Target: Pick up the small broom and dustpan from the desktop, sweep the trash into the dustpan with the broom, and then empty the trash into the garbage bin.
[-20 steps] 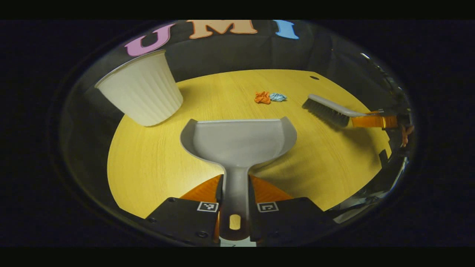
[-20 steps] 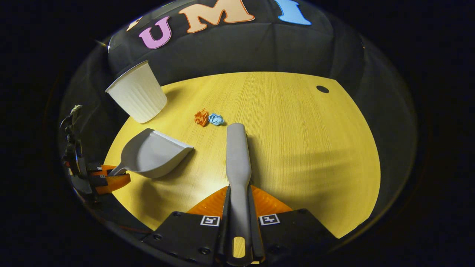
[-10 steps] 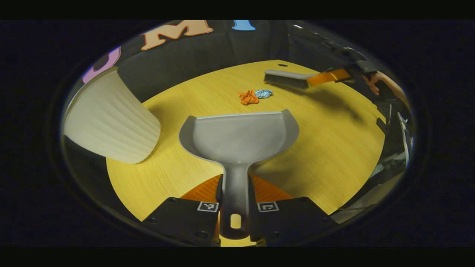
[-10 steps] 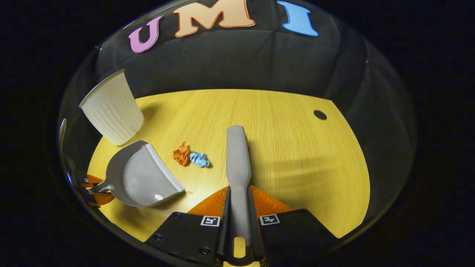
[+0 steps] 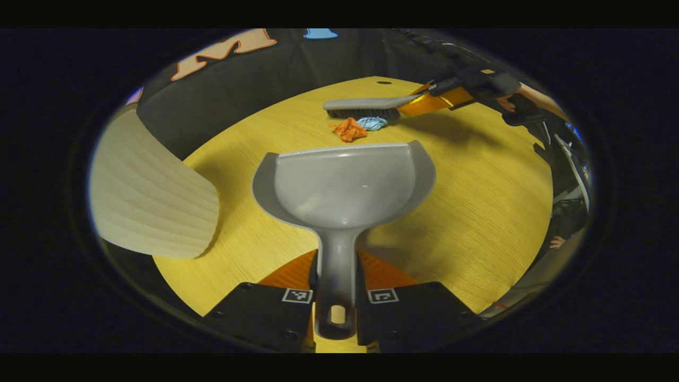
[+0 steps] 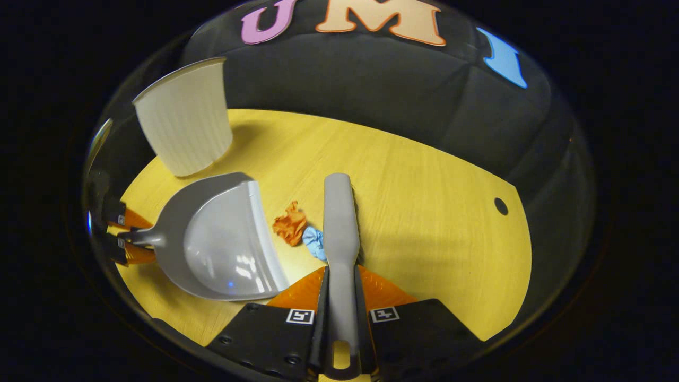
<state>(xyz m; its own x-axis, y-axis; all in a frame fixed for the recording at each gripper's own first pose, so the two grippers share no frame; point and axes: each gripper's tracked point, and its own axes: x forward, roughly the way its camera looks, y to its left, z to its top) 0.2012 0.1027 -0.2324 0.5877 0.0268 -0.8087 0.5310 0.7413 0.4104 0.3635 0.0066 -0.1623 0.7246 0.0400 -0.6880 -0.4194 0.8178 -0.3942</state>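
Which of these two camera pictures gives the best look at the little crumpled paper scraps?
The right gripper view: the orange scrap and blue scrap sit large and close, between dustpan and broom. The left gripper view shows them farther off and smaller, beyond the dustpan's front edge, under the bristles.

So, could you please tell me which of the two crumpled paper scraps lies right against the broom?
The blue scrap: it sits against the broom, while the orange scrap lies on its far side, nearer the dustpan.

A recording booth: black cloth wall [image 6: 371, 79] behind a yellow wood-grain desktop [image 6: 424, 212].
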